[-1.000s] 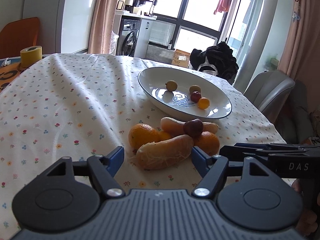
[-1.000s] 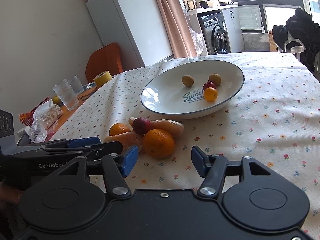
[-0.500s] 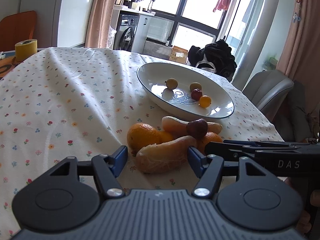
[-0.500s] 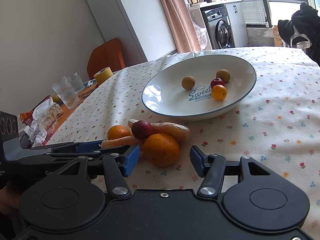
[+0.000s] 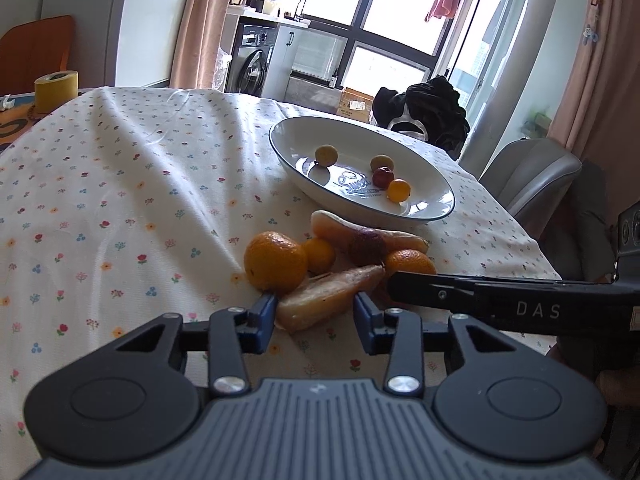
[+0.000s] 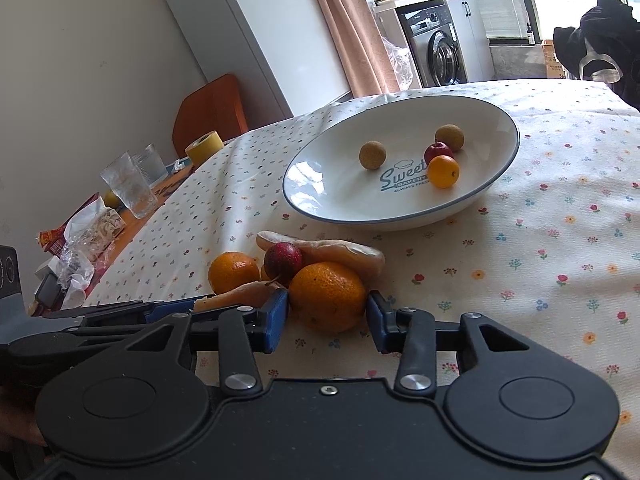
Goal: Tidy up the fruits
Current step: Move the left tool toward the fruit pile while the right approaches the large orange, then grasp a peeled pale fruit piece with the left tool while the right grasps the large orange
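Closing, right gripper point(image 6: 327, 314) and left gripper point(image 5: 315, 312) pinch orange point(image 6: 327, 296), peeled fruit point(image 5: 328, 294).

Table under floral cloth point(image 6: 560, 240): white plate point(image 6: 304, 196), fruit pile point(image 6: 320, 272) near it, yellow tape roll point(image 6: 204, 146), glasses point(image 6: 130, 188)

Ahead of my claws, one bowl point(image 6: 496, 184) holds four small fruits; nearer, three oranges, two pale long pieces, one red fruit point(image 6: 283, 260).
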`<state>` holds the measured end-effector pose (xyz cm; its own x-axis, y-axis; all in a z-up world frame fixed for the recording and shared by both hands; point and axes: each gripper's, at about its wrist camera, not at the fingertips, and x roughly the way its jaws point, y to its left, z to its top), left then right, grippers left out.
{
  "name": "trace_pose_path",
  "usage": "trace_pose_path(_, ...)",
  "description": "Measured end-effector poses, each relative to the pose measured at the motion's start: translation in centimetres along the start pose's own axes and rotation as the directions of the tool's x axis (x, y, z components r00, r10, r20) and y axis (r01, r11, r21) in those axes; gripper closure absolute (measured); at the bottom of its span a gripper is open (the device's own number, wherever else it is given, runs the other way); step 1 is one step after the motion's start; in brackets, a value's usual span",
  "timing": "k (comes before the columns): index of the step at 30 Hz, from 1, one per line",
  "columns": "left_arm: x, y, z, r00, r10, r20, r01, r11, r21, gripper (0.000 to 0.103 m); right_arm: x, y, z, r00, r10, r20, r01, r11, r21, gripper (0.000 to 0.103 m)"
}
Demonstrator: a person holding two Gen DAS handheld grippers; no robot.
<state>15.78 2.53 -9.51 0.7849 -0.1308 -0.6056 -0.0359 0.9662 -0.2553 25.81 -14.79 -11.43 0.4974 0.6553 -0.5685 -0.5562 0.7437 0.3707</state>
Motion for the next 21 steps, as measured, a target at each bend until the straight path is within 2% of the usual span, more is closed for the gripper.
trace_pose_path(8, -0.5, -0.7, -0.2, 1.0, -0.017, -0.014, 0.017, 1.0, -0.005, 0.07, -0.9, 0.3, -0.9, 1.0, 0.015, -0.005, -0.016, 1.0, -0.013, 0.063)
trace_pose_path(21, 1.1, -1.4, 0.0, 0.999, 0.026, -0.035, -0.024, 0.998, 0.056, 0.065, -0.7, -0.1, -0.7, 1.0, 0.023, 0.0, -0.023, 1.0, 0.005, 0.063)
